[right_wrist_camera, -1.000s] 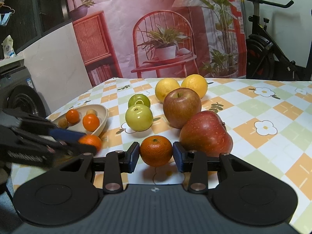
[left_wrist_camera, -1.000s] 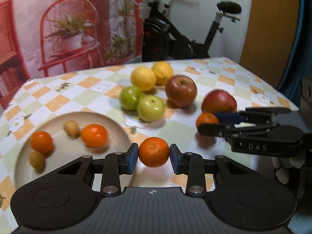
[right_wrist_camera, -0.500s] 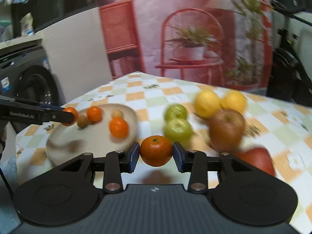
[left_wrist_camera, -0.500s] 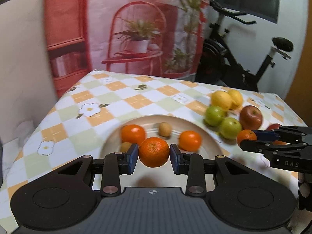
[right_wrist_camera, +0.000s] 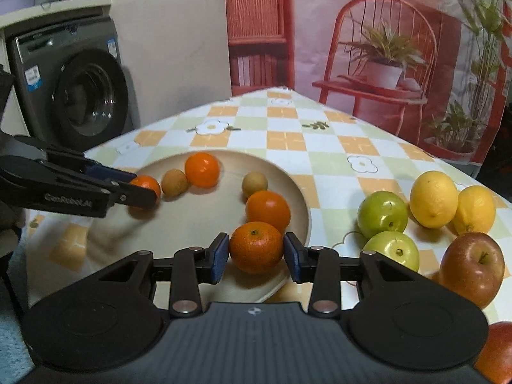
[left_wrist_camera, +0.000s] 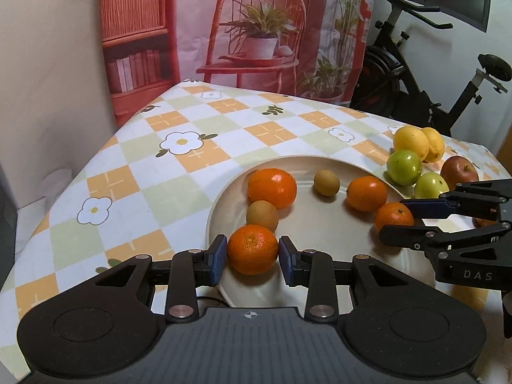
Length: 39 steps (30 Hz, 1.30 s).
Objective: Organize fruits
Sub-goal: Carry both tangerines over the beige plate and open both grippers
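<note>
Each gripper, the left gripper (left_wrist_camera: 252, 255) and the right gripper (right_wrist_camera: 256, 253), pinches a small orange (left_wrist_camera: 252, 249) (right_wrist_camera: 256, 247) between its blue fingers (left_wrist_camera: 218, 259), over the near rim of the plate (left_wrist_camera: 320, 233), maybe not touching it.

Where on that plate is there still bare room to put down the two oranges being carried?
The plate's middle and near side are bare, between the two carried oranges. Its far half is crowded: two oranges and two small brown fruits.

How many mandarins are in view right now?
4: two lie on the plate, far mandarin and near mandarin; left gripper and right gripper each clamp one above it.
</note>
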Each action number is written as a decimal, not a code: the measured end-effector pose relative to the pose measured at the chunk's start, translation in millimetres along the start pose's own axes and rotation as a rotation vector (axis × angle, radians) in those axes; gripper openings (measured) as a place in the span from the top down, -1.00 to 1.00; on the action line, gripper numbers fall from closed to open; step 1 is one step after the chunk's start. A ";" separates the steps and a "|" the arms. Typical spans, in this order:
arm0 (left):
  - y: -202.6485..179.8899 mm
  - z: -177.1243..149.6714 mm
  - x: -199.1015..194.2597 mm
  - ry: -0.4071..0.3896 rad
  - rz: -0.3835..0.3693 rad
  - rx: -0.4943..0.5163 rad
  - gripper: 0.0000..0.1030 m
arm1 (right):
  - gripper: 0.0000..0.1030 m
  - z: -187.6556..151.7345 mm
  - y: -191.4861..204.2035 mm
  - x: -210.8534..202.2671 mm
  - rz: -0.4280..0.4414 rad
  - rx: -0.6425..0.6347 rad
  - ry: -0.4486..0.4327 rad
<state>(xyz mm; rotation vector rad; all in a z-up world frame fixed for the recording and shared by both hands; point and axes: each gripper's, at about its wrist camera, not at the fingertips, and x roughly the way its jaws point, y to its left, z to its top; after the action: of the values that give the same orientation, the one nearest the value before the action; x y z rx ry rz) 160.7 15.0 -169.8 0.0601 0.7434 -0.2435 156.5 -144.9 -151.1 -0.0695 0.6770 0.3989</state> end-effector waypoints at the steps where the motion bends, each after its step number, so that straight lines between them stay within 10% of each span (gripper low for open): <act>1: -0.4 0.1 0.7 -0.005 0.003 0.004 0.27 | 0.23 0.3 -0.1 1.9 0.000 -0.005 0.004; 29: -9.7 3.4 -9.9 -0.090 -0.005 -0.002 -0.07 | 0.18 -0.2 -8.8 -17.1 -0.021 0.049 -0.068; 39: -34.8 9.6 -22.6 -0.117 -0.050 0.008 -0.07 | 0.18 -42.9 -41.9 -74.8 -0.167 0.210 -0.137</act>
<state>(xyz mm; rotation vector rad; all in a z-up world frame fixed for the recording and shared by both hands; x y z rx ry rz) 142.7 -15.6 -146.3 0.0344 0.6281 -0.2950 94.0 -217.0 -140.8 0.0994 0.5698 0.1686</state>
